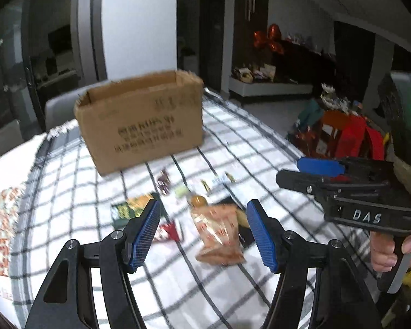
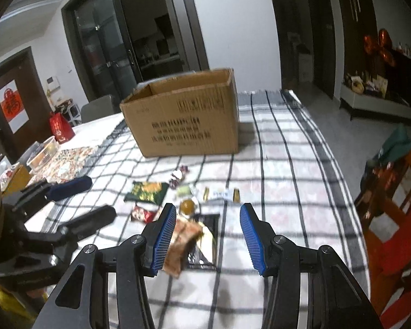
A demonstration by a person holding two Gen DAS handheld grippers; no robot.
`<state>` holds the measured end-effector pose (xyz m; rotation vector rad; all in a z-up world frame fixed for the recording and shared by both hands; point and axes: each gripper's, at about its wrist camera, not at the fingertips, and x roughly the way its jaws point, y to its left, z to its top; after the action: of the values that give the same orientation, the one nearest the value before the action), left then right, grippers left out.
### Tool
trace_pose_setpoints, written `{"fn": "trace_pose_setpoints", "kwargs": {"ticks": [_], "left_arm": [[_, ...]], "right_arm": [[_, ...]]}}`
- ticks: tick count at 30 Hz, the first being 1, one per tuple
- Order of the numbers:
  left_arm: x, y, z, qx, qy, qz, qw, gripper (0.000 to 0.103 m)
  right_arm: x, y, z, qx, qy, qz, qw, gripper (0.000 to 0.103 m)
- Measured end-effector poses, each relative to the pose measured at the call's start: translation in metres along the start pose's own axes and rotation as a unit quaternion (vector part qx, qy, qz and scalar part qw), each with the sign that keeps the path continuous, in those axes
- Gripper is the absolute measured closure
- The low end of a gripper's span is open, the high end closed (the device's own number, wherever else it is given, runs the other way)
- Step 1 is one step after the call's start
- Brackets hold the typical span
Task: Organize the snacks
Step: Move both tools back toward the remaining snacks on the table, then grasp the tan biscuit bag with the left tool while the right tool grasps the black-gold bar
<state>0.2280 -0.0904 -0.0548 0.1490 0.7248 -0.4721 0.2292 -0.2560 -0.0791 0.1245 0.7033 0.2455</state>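
Several snack packets lie on the checked tablecloth point(image 1: 68, 170): an orange-tan bag point(image 1: 219, 233), a green and yellow packet point(image 1: 130, 205), a small red packet point(image 1: 168, 231), a dark red candy point(image 1: 163, 182) and a small gold and white bar point(image 1: 219, 180). An open cardboard box point(image 1: 142, 120) stands behind them. My left gripper point(image 1: 204, 233) is open and empty above the orange-tan bag. My right gripper point(image 2: 207, 235) is open and empty above the same bag point(image 2: 182, 242) and a dark flat packet point(image 2: 205, 244). The box point(image 2: 186, 118) also shows in the right wrist view.
A red wooden chair point(image 2: 391, 219) with bags on it stands at the table's right edge. A patterned cloth point(image 2: 65, 159), a basket point(image 2: 42, 155) and a red bag point(image 2: 60, 127) sit at the far left. Grey chairs stand behind the table.
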Motion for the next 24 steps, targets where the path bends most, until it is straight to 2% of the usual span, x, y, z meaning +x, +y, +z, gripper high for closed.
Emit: {"fn": "trace_pose_setpoints", "kwargs": {"ticks": [8,14,16,22,24], "left_arm": [[0.043,0.001,-0.019,-0.020,0.053,-0.042,0.9975,0.039],[0.069,0.003,-0.025,-0.035,0.079,-0.057,0.9946,0.040],[0.075,0.005,-0.026,-0.041,0.085,-0.063,0.9935,0.043],[0.090,0.007,-0.030,-0.052,0.104,-0.072,0.9906,0.046],[0.091,0.009,-0.032,-0.057,0.104,-0.074,0.9901,0.052]], "right_arm": [[0.019,-0.007,-0.022,0.011,0.035,0.000,0.999,0.054],[0.032,-0.011,-0.034,0.022,0.059,-0.001,0.998,0.054],[0.036,-0.011,-0.036,0.022,0.064,-0.002,0.998,0.053],[0.042,-0.012,-0.040,0.028,0.073,-0.001,0.997,0.054],[0.043,-0.011,-0.040,0.027,0.075,-0.001,0.997,0.053]]}}
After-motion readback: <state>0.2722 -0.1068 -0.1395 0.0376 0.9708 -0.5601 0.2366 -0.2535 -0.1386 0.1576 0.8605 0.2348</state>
